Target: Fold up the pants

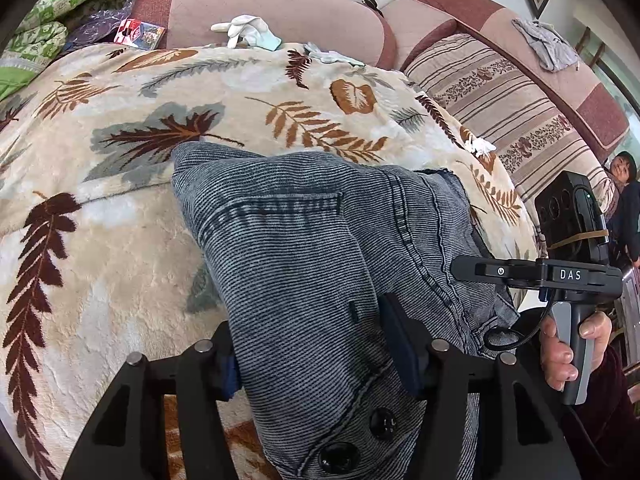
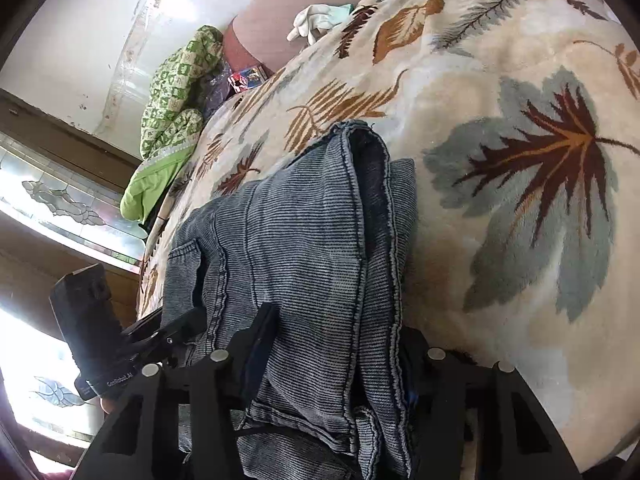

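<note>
Closest to the left camera was the waist of the pants (image 1: 304, 264), with two dark buttons (image 1: 338, 456) showing at the bottom. The left hand-held gripper (image 1: 316, 356) had its two fingers on either side of that thick grey-blue cloth, and the pads pressed on it, so it was holding the pants. In the right camera, the right hand-held gripper (image 2: 332, 364) was pinching another bunch of the same pants (image 2: 304, 240), with a seam and folded layers running up between its fingers. The pants lay on a fluffy blanket (image 1: 120, 264) with brown and grey leaves, which covered a sofa (image 1: 280, 4). They reached from the near edge of the blanket toward its middle, already doubled over so one leg lay on the other. A white glove (image 1: 244, 30) sat at the far edge of the blanket, well apart from the pants. The person's hand (image 1: 568, 344) gripped the right handle. I think the step was to lift the near end and fold it over. To do that well, both grips should stay tight on all the layers, both hands should rise together and level, and the cloth should be laid down flat with the edges lined up. If one side slipped, the fold would go crooked.
</note>
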`<state>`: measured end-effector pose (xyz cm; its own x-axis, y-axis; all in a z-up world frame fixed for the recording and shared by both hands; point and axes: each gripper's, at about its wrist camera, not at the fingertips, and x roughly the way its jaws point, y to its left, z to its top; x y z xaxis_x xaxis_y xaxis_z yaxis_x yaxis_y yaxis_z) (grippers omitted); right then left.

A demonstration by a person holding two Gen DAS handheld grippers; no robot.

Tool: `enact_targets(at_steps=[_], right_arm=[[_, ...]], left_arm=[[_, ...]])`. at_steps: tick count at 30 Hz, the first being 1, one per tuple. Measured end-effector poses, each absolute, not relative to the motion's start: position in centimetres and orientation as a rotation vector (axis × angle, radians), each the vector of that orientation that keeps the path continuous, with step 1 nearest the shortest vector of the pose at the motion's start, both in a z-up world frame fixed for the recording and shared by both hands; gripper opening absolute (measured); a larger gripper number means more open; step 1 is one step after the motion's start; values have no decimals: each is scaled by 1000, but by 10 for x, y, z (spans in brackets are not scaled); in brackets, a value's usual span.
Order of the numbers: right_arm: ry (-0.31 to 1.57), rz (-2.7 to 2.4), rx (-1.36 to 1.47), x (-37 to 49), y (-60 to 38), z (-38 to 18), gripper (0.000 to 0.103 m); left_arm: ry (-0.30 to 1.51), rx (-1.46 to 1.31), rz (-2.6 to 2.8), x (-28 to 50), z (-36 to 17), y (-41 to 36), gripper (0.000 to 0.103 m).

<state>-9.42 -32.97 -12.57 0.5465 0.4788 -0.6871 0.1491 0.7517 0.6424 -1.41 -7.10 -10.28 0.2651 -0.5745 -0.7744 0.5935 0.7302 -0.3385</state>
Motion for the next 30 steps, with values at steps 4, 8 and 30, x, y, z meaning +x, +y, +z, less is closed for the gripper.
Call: enact_targets(at_steps=[4, 8, 30], right_arm=[[1007, 221, 734, -93, -332, -129, 56], [994, 223, 745, -95, -331, -129, 57], [881, 211, 603, -105, -316, -105, 39]], left_arm=[[1056, -13, -741, -10, -111, -68, 84], [1038, 1, -764, -14, -107, -72, 71], [907, 18, -751, -28, -74, -66, 26]])
